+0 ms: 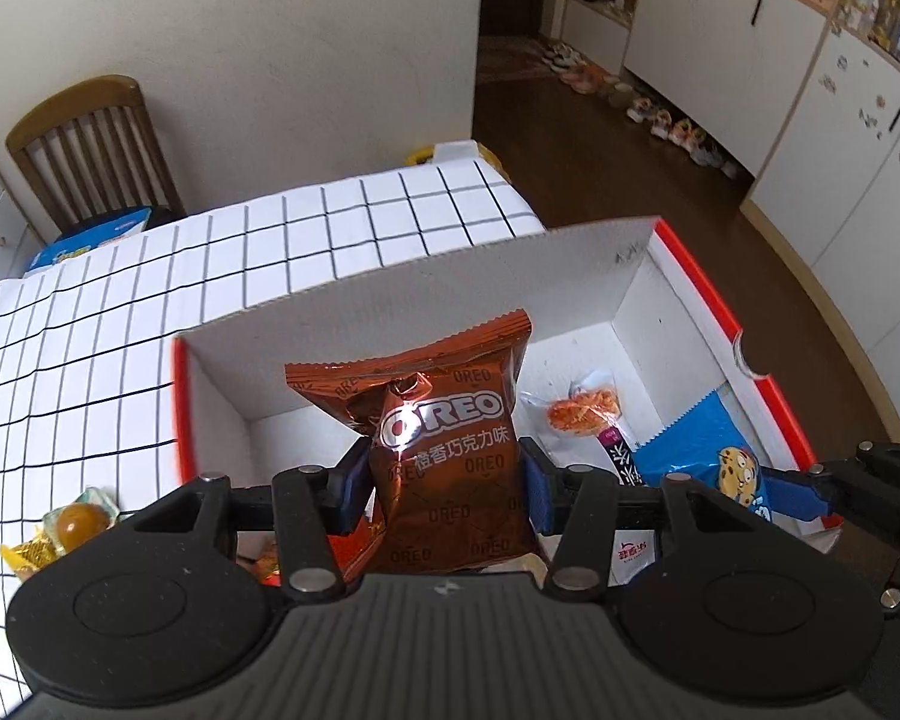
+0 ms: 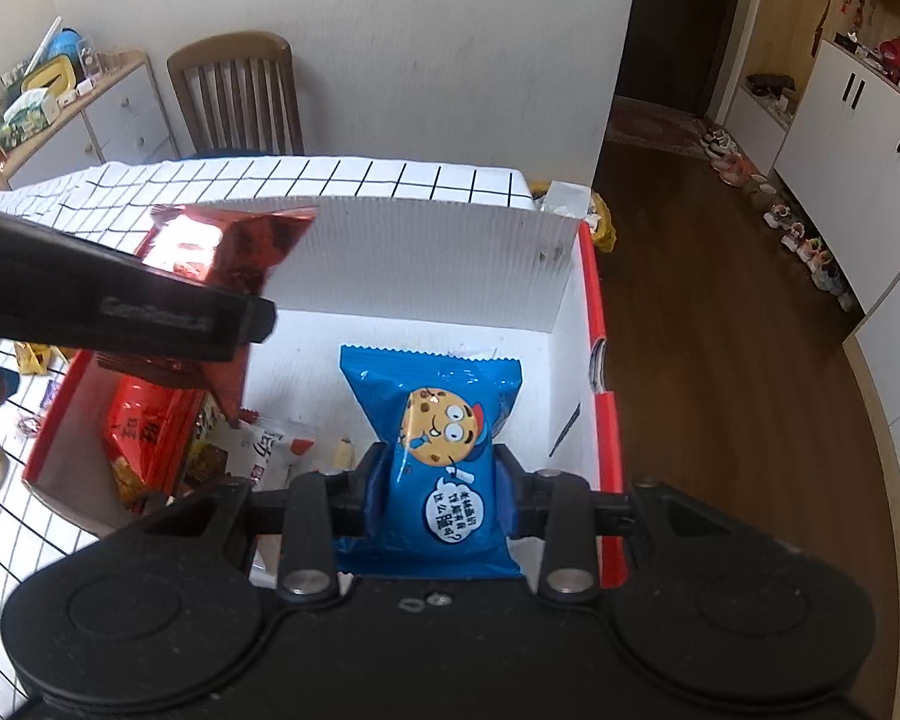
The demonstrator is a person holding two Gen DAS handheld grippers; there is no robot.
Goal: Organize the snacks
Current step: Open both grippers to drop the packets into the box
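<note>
Left wrist view: both packets hang over the open box, ready to drop.
Here my left gripper (image 1: 444,480) has its jaws clamped on the brown Oreo packet (image 1: 432,426), long axis upright, directly above the box (image 1: 390,294) floor on the counter (image 1: 210,276). Right wrist view: my right gripper (image 2: 438,486) pinches the blue cookie packet (image 2: 438,450), also upright, nearer the box's right wall, so I judge each goes straight down.

Brown Oreo pack (image 1: 444,456) upright, pinched at both sides, held over open white box (image 1: 426,276) with red rim. Blue cookie pack (image 2: 444,456) upright too, pinched mid-body over box's right part. Inside box: red bag (image 2: 144,426), clear packet of orange snack (image 1: 582,411), small white packet (image 2: 270,450).
</note>
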